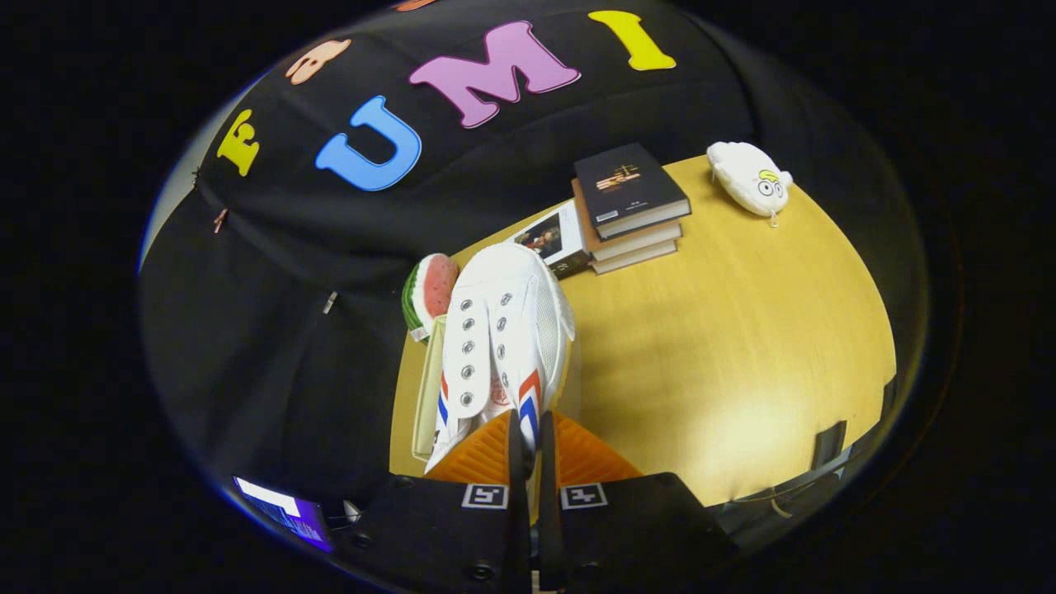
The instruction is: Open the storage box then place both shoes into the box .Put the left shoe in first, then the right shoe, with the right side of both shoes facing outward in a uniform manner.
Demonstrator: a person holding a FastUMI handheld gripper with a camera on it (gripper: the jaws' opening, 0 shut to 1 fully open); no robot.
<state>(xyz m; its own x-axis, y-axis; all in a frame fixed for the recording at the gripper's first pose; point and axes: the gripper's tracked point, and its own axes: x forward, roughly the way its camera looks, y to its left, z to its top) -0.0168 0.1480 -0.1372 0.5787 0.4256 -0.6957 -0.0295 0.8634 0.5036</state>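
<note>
My gripper (528, 433) is shut on a white canvas shoe (503, 334), pinching its side wall at the heel end. The shoe has metal eyelets and red and blue stripes on its side. It hangs lifted above the yellow wooden table (726, 363), toe pointing away from the fingers. A pale edge of the storage box (429, 396) shows just beside the shoe, below it and mostly hidden by it. I cannot tell whether the box is open.
A stack of books (631, 206) lies beyond the shoe, with a picture booklet (553, 239) beside it. A white plush toy (749, 177) sits at the table's far corner. A watermelon-slice toy (429, 289) rests next to the shoe's toe. A lit screen (285, 511) glows below the table.
</note>
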